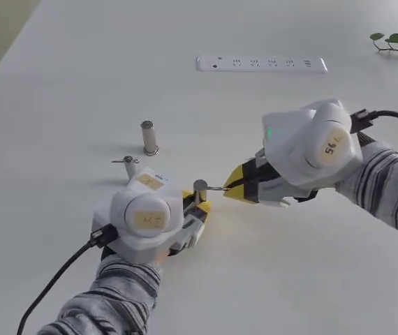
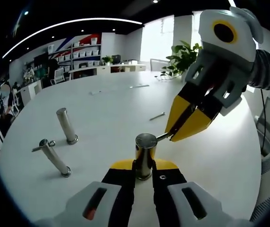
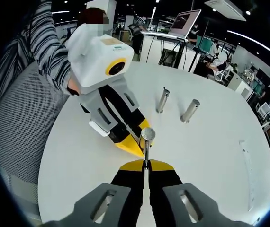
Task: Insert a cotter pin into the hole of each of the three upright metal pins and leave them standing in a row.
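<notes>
The right gripper, jaws pinched on a cotter pin, presents it to the nearest metal pin, which the left gripper clamps. Beyond, the middle pin looks fitted; the farthest pin stands bare.

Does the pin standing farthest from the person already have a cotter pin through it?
No, the farthest metal pin stands bare, with nothing through its top.

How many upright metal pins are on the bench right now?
3. Held pin in the left gripper's jaws; pinned pin beside it, carrying a cotter pin; bare pin farthest back.
</notes>
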A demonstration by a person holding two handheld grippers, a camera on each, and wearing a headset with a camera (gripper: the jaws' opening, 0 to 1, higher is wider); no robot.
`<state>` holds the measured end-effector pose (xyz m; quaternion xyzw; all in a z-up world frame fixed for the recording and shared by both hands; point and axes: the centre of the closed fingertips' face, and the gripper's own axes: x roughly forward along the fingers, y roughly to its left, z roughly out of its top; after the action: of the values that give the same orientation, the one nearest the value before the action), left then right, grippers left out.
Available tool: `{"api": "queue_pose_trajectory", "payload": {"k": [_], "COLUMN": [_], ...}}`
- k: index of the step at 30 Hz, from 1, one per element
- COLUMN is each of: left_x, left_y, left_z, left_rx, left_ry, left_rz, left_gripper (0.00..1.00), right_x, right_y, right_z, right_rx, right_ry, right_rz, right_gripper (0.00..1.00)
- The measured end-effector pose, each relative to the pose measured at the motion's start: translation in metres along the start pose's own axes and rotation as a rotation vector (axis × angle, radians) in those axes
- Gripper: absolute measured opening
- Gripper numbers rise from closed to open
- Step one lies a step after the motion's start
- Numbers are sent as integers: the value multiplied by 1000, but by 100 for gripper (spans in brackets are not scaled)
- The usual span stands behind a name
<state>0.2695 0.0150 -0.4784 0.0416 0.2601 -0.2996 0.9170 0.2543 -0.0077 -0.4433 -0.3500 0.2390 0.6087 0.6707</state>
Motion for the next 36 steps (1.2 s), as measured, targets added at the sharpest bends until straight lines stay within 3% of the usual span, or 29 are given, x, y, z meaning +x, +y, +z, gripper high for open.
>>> {"api": "queue_pose_trajectory", "payload": {"k": [28, 30, 33, 36], "left_x": [1, 1, 1, 1], "left_y": [1, 1, 1, 1], "left_z": [-3, -4, -4, -5], "left_rx": [-105, -108, -108, -110], "left_ry": [-21, -21, -20, -20], "left_rz": [38, 40, 44, 48], "left_gripper": [11, 11, 11, 11], "right_x": [14, 13, 9, 3], "right_y": [-4, -3, -3, -3], "right_z": [11, 12, 13, 12], "right_rx": [-71, -69, -57, -39], "right_ry": [3, -5, -7, -6], "right_rz": [-11, -13, -21, -25], "right_gripper": [0, 0, 8, 7]}}
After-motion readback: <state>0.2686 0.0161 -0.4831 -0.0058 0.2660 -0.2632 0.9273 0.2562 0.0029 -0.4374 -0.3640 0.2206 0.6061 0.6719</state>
